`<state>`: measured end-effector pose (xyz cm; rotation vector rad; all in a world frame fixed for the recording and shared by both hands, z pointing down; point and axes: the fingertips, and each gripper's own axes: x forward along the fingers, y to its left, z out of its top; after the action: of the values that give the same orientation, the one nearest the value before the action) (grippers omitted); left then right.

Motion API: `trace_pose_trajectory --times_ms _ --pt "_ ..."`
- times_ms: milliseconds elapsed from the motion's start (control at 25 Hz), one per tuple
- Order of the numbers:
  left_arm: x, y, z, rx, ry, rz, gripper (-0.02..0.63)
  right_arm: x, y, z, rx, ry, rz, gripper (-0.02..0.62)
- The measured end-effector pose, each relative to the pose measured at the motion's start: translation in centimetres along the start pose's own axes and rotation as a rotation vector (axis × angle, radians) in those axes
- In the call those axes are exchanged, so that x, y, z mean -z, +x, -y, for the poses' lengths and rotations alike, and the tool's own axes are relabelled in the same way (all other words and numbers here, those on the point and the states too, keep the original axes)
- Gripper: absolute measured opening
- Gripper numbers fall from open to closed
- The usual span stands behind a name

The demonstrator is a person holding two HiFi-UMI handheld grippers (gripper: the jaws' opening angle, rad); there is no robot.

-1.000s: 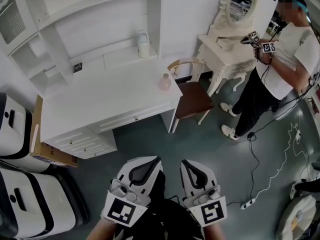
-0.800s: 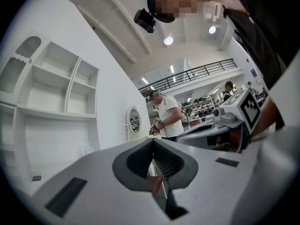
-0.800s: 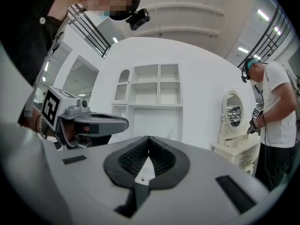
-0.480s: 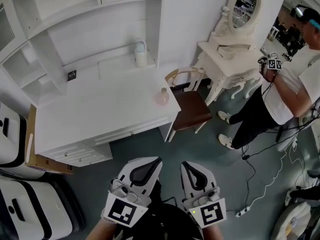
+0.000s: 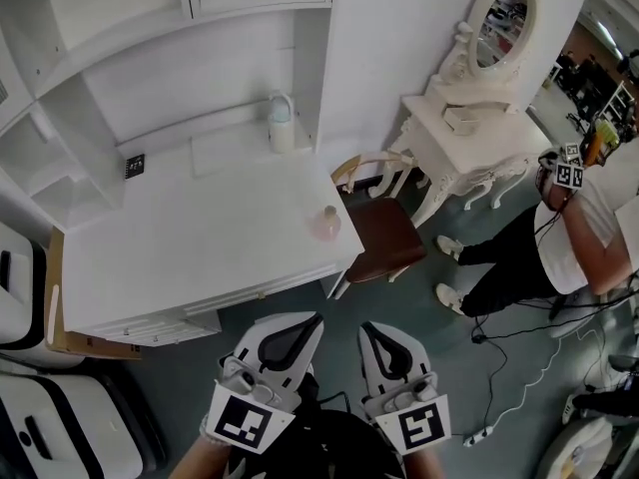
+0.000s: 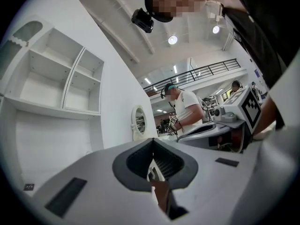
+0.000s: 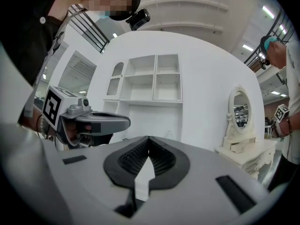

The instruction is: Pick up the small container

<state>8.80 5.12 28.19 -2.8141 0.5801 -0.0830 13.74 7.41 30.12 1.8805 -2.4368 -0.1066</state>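
Two grippers are carried low at the bottom of the head view, the left gripper (image 5: pixel 303 323) and the right gripper (image 5: pixel 368 329), each with its jaws pressed together. Nothing is caught in either one, and both gripper views confirm it: the jaw tips are seen meeting on empty air.

And the picture has shifted. Over the last second the white surface (image 5: pixel 200 238) has been brought down the head view, and the small container (image 5: pixel 324 224) with it, while the grippers have been kept in the same spot in the frame. So the gap is being closed by a walk-up, not by a reach. The person standing by (image 5: pixel 584 238) has been pushed out towards the right edge of the view. For the task, this is judged to be the approach only: the small container is untouched and still well apart from both grippers.

The small container is found near the front right corner of the surface, just beside the chair (image 5: pixel 384 236) and well apart from the white bottle (image 5: pixel 281 123) at the back. It is stood upright, a pinkish rounded body under a narrower neck. Its long axis is judged vertical, with the neck pointed straight up.
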Motion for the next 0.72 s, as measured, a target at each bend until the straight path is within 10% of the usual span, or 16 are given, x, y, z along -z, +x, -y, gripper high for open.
trace_pose_trajectory --times_ms 720 --pt "2.8 4.3 -6.8 -0.035 -0.016 -0.008 0.002 0.9 7.7 3.2 -0.029 -0.011 -0.022 0.002"
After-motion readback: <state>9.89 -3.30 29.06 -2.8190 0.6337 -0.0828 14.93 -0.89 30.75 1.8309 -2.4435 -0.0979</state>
